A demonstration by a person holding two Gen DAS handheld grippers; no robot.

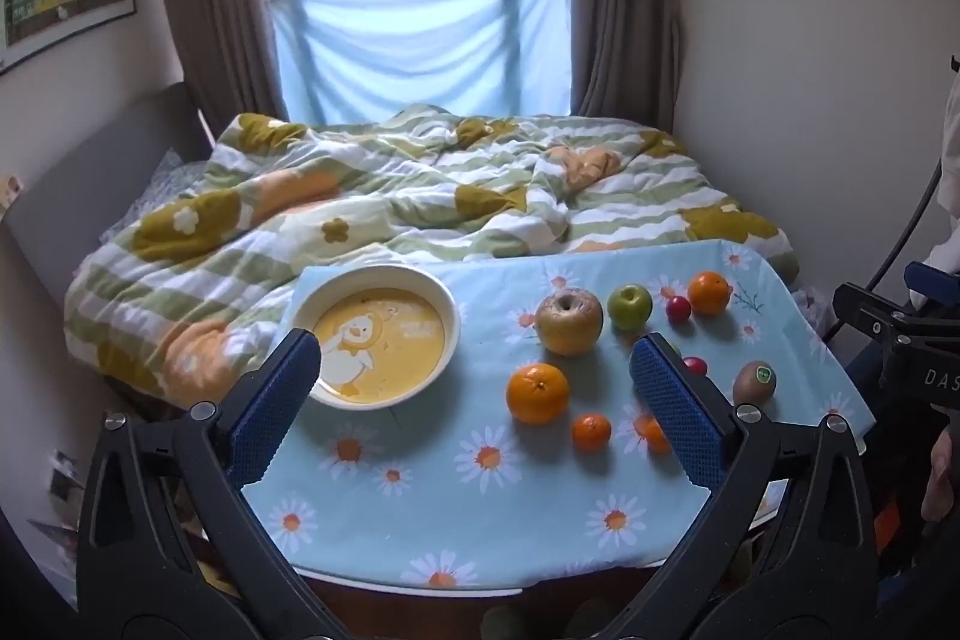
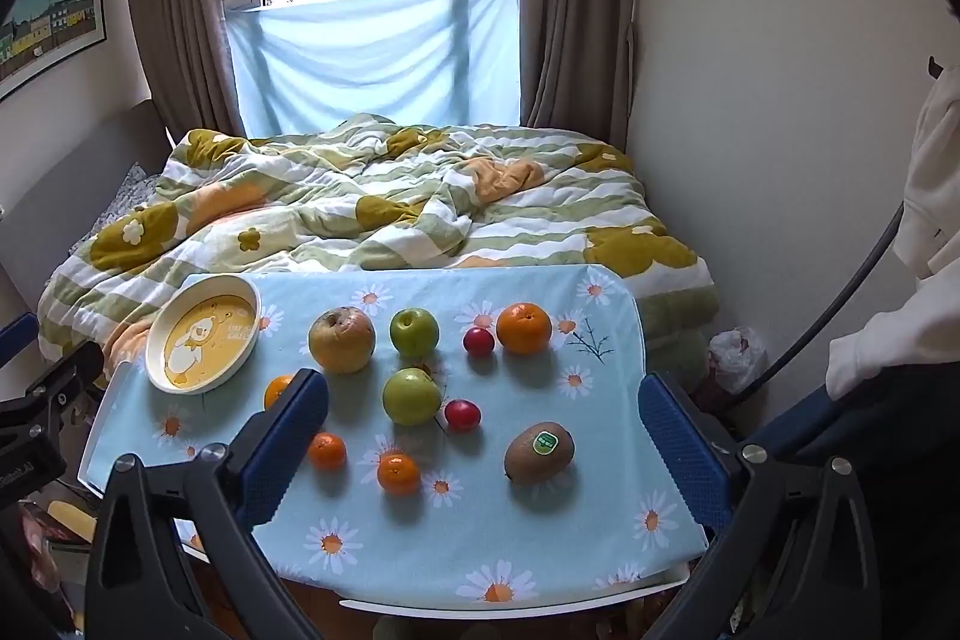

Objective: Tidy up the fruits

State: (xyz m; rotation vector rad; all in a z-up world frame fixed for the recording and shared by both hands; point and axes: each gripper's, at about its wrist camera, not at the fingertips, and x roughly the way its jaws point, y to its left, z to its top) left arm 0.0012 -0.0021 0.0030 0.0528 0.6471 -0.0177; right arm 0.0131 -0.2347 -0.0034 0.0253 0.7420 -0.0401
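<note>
Fruit lies loose on a small table with a blue daisy cloth (image 2: 480,538). A yellow plate with a duck picture (image 1: 378,334) (image 2: 204,334) stands at the table's left and holds nothing. In the right wrist view I see a brownish apple (image 2: 342,340), two green apples (image 2: 414,331) (image 2: 411,396), two oranges (image 2: 523,328) (image 2: 277,391), two small tangerines (image 2: 327,451) (image 2: 398,473), two red plums (image 2: 478,341) (image 2: 462,414) and a kiwi with a sticker (image 2: 539,452). My left gripper (image 1: 474,394) is open and empty above the front of the table. My right gripper (image 2: 483,430) is open and empty, also above the front.
A bed with a green and yellow flowered duvet (image 1: 390,196) lies right behind the table. A window with brown curtains and a blue cloth (image 2: 372,58) is beyond it. A wall (image 2: 750,100) is close on the right. A plastic bag (image 2: 735,352) sits on the floor there.
</note>
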